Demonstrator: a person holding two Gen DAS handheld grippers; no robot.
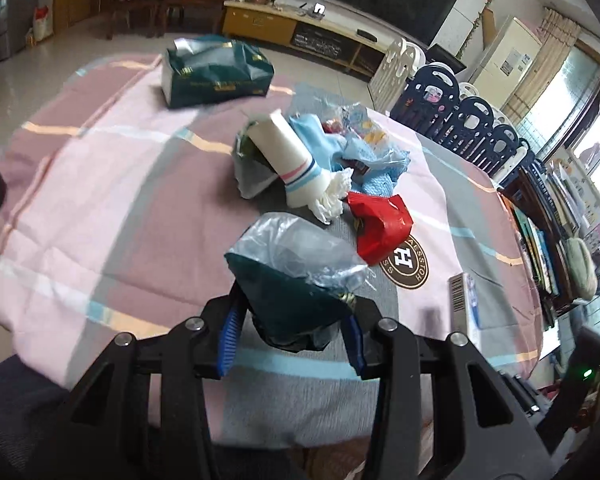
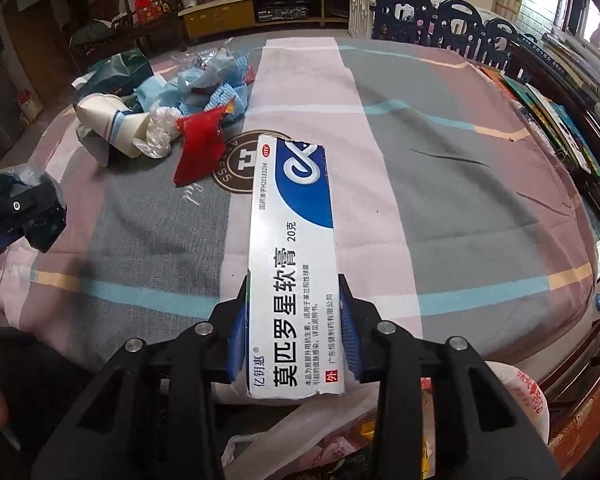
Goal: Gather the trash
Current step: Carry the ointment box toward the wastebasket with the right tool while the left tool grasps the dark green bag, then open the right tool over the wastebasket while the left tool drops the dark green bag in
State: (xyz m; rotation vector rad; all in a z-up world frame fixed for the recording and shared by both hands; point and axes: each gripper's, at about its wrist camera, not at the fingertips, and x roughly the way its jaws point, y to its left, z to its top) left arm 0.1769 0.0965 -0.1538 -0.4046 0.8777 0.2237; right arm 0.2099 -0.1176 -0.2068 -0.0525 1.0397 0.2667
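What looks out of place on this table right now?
A heap of litter sits mid-table: a tipped paper cup, a crumpled red wrapper and blue cloth, jumbled together on the tablecloth. Nothing looks spilled.

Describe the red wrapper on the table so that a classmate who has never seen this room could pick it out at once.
Start at the round table with the striped pink and grey cloth and find the trash pile near its middle. The red wrapper lies crumpled at the pile's near edge, beside the brown round logo; it is the only bright red piece.
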